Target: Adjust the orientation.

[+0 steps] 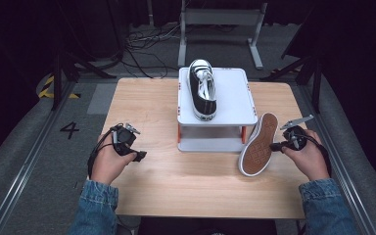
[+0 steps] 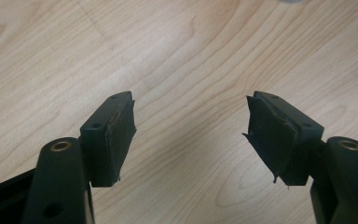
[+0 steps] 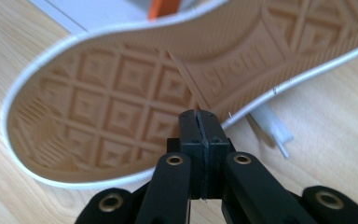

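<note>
**One shoe shelved, one to go**

The second sneaker (image 1: 258, 145) lies on its side at the table's right, sole toward the right gripper (image 1: 277, 145), whose jaws are pressed together against its edge. Its mate (image 1: 202, 89) already sits on the white stand (image 1: 235, 98). The left gripper (image 2: 189, 135) gapes wide over bare wood

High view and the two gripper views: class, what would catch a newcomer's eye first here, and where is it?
First, the tipped sneaker at the table's right, its tan sole turned up beside the white stand, with the right gripper at its edge, jaws pressed together. Next, the matching black sneaker lying on top of that stand. The left gripper hangs open over bare wooden table.
</note>
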The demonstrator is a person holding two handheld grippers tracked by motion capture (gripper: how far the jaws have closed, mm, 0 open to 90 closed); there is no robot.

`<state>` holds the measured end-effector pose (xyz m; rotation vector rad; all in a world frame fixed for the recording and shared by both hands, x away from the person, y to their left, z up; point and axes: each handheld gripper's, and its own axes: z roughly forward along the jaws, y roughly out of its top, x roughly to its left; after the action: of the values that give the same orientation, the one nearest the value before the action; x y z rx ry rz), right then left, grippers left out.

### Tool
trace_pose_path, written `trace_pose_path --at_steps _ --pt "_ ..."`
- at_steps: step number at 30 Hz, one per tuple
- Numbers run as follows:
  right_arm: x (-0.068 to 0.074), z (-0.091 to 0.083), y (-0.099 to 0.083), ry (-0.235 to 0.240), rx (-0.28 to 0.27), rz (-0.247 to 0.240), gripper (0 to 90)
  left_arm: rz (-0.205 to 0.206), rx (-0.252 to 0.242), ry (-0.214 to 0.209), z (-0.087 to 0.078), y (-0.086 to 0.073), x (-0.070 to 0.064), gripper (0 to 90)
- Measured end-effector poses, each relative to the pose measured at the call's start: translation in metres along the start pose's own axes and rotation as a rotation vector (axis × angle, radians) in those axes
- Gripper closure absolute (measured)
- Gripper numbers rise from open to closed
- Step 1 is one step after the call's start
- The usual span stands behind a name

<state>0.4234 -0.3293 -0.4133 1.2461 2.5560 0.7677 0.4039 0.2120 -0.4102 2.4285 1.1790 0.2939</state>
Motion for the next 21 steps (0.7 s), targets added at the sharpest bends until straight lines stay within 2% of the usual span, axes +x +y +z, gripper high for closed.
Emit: trace_pose_path --at_steps 3,6,9,14,16,17,18,21 --pt "-0.003 0.006 -0.004 -0.010 0.046 0.012 90.0 0.000 0.008 -0.005 0.002 -0.002 0.001 31.0" --pt "-0.009 0.011 -0.011 -0.013 0.074 0.055 90.0 -0.002 0.001 -0.015 0.004 -0.003 0.002 30.8" --pt "-0.014 0.011 -0.016 0.004 0.061 0.082 89.9 -0.004 0.010 -0.020 0.006 -0.005 0.002 30.6" --pt "-0.012 0.009 -0.015 0.000 0.047 0.078 86.2 -0.002 0.008 -0.027 0.008 -0.007 0.001 30.4" --pt "-0.012 0.008 -0.014 -0.001 0.052 0.074 84.5 0.005 -0.014 -0.013 0.009 -0.011 0.002 30.4" --pt "-0.012 0.006 -0.014 0.002 0.050 0.075 84.1 0.013 -0.027 -0.007 0.010 -0.013 0.003 30.4" --pt "-0.013 0.002 -0.013 0.003 0.040 0.076 83.8 0.004 -0.030 -0.011 0.011 -0.015 0.003 30.4" --pt "-0.012 -0.013 -0.007 -0.012 0.005 0.072 83.8 -0.004 -0.019 0.001 0.011 -0.022 0.005 30.3"
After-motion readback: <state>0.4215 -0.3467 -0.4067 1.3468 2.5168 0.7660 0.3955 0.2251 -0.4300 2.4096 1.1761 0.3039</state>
